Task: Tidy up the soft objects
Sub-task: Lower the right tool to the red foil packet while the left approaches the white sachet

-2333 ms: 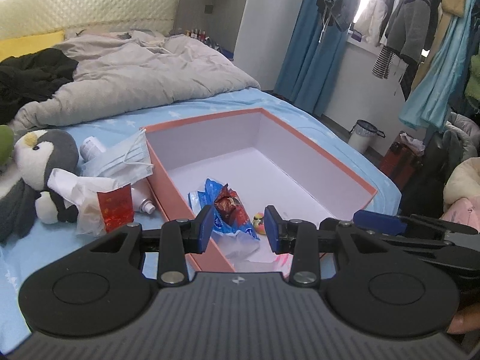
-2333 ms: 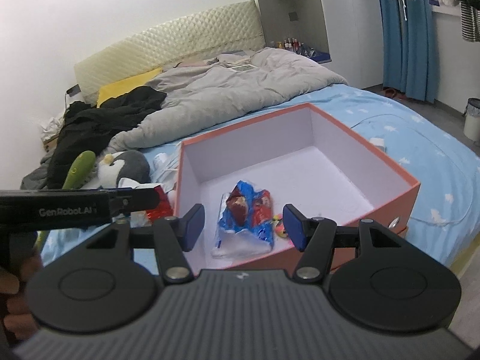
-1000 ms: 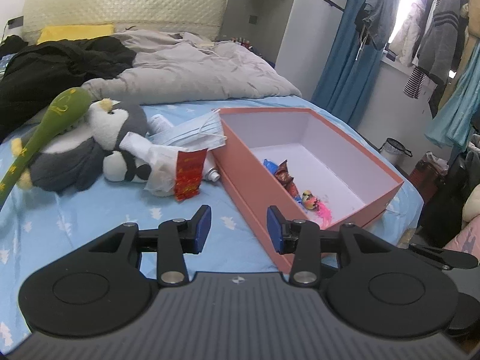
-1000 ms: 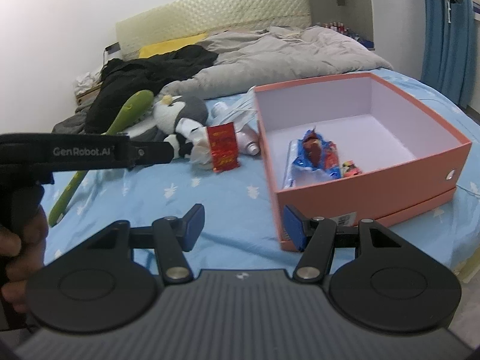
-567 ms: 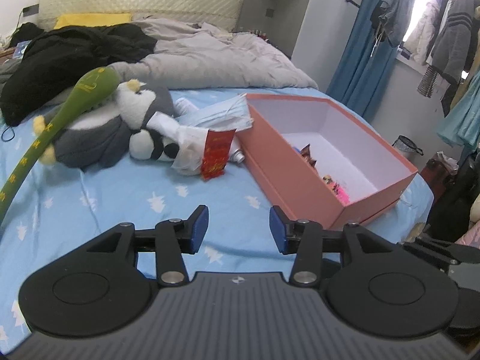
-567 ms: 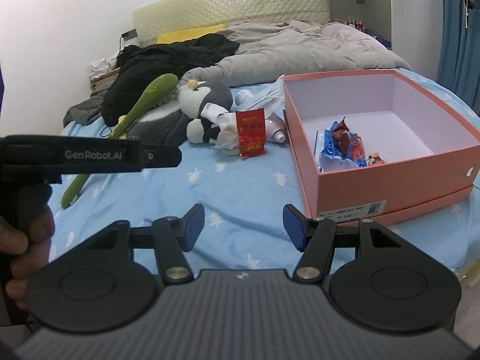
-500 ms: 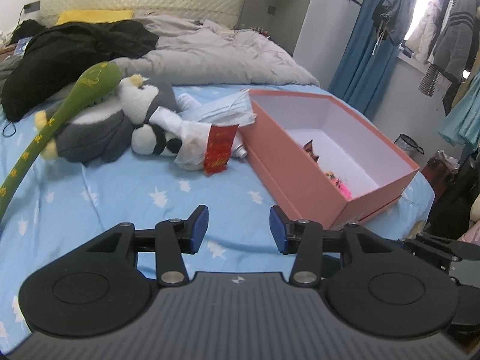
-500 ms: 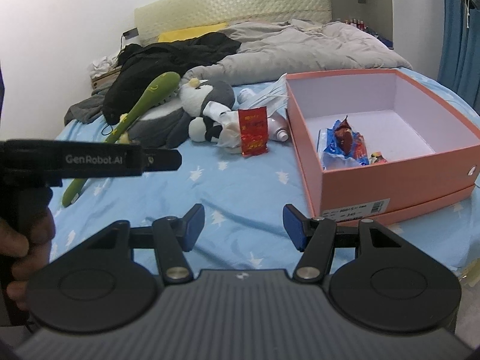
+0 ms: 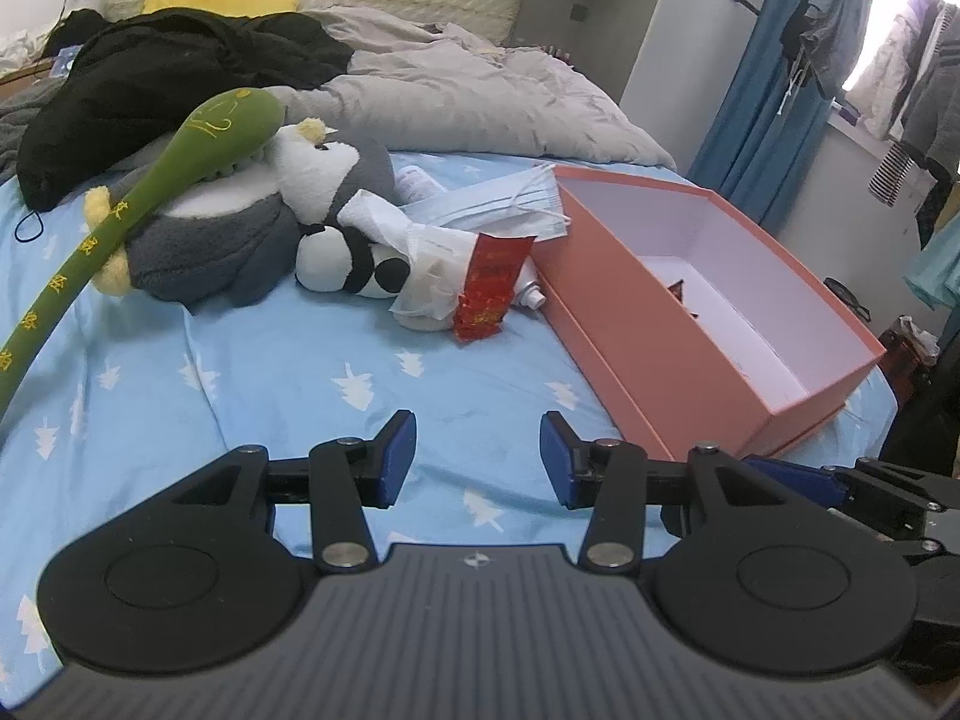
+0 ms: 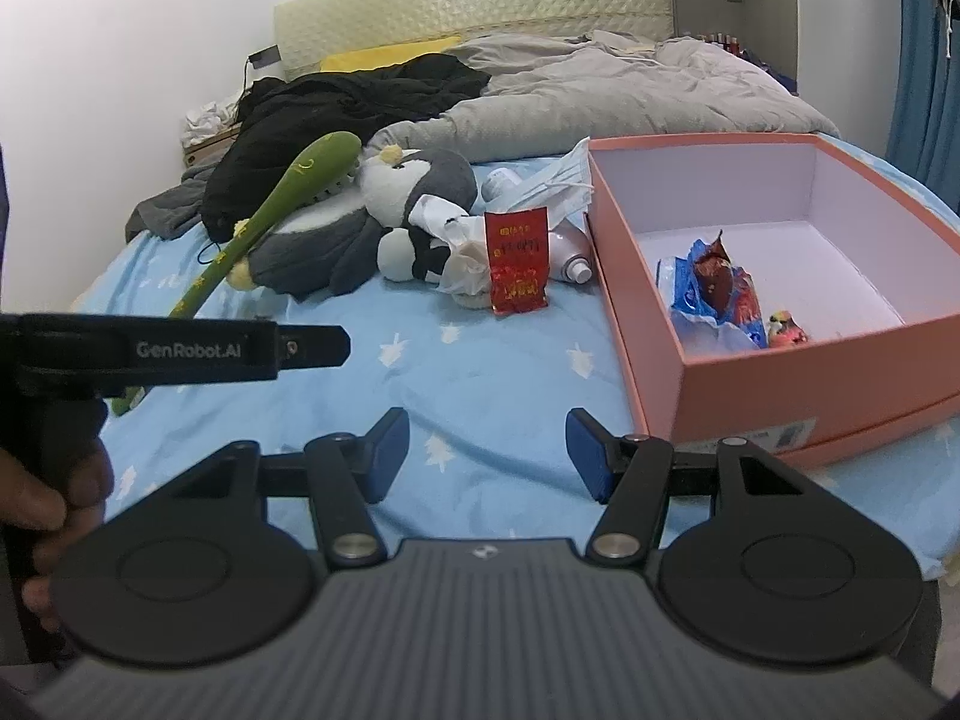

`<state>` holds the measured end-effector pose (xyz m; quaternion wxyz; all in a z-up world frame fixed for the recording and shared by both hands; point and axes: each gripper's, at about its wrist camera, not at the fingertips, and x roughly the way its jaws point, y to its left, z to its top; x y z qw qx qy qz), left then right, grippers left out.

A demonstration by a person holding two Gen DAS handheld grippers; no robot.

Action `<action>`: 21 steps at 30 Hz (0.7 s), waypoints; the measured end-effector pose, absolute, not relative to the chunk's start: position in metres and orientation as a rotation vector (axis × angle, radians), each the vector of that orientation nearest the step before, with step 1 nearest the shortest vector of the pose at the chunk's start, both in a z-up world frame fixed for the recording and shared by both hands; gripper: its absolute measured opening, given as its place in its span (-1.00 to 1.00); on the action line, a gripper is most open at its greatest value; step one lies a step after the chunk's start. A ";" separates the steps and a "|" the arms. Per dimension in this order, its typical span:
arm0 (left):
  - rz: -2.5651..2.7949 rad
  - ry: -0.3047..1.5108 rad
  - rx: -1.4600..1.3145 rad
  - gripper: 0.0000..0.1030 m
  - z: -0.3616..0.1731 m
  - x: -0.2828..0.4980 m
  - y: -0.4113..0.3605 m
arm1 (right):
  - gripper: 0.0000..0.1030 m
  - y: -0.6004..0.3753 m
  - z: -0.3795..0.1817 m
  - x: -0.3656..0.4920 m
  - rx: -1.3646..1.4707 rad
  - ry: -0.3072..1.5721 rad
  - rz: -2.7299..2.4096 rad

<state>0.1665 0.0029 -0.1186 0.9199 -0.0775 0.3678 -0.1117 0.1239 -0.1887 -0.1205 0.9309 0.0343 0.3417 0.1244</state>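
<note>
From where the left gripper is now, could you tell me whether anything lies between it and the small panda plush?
Nothing visible does. The left gripper is open and empty, over bare blue sheet, and the sheet runs clear up to the panda plush. A white plastic bag and red packet lie against its right side, toward the pink box.

Box (image 10: pixel 774 390) sat on bed (image 10: pixel 480 378), right side. Snack wrappers (image 10: pixel 711 291) lay inside it. Left of box: packet (image 10: pixel 517 261), bottle (image 10: pixel 570 252), masks (image 10: pixel 555 186), small plush (image 10: pixel 414 255), penguin plush (image 10: pixel 366 222), long plush (image 10: pixel 270 210) across it. Duvet (image 10: pixel 600 102) behind.
</note>
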 end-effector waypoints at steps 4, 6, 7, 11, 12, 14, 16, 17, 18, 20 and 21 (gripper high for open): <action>-0.223 0.765 -0.170 0.01 -0.124 0.181 0.008 | 0.18 -0.186 -0.124 0.137 0.066 0.704 0.252; -0.218 0.769 -0.178 0.01 -0.128 0.189 0.011 | 0.18 -0.184 -0.125 0.144 0.066 0.707 0.252; -0.216 0.771 -0.180 0.01 -0.130 0.193 0.012 | 0.18 -0.183 -0.126 0.147 0.064 0.707 0.252; -0.210 0.777 -0.188 0.01 -0.136 0.211 0.018 | 0.18 -0.180 -0.129 0.163 0.067 0.710 0.253; -0.207 0.779 -0.190 0.01 -0.137 0.215 0.019 | 0.18 -0.180 -0.130 0.167 0.067 0.711 0.251; -0.210 0.780 -0.195 0.01 -0.139 0.223 0.021 | 0.18 -0.179 -0.133 0.175 0.068 0.712 0.247; -0.207 0.780 -0.204 0.01 -0.141 0.232 0.025 | 0.18 -0.178 -0.136 0.183 0.079 0.717 0.235; -0.205 0.780 -0.208 0.01 -0.143 0.237 0.026 | 0.18 -0.178 -0.137 0.188 0.083 0.722 0.229; -0.203 0.779 -0.212 0.01 -0.144 0.241 0.028 | 0.18 -0.177 -0.138 0.192 0.087 0.723 0.225; -0.200 0.778 -0.215 0.01 -0.146 0.248 0.031 | 0.18 -0.176 -0.139 0.201 0.096 0.723 0.220; -0.198 0.777 -0.218 0.01 -0.147 0.253 0.033 | 0.18 -0.175 -0.139 0.206 0.102 0.719 0.220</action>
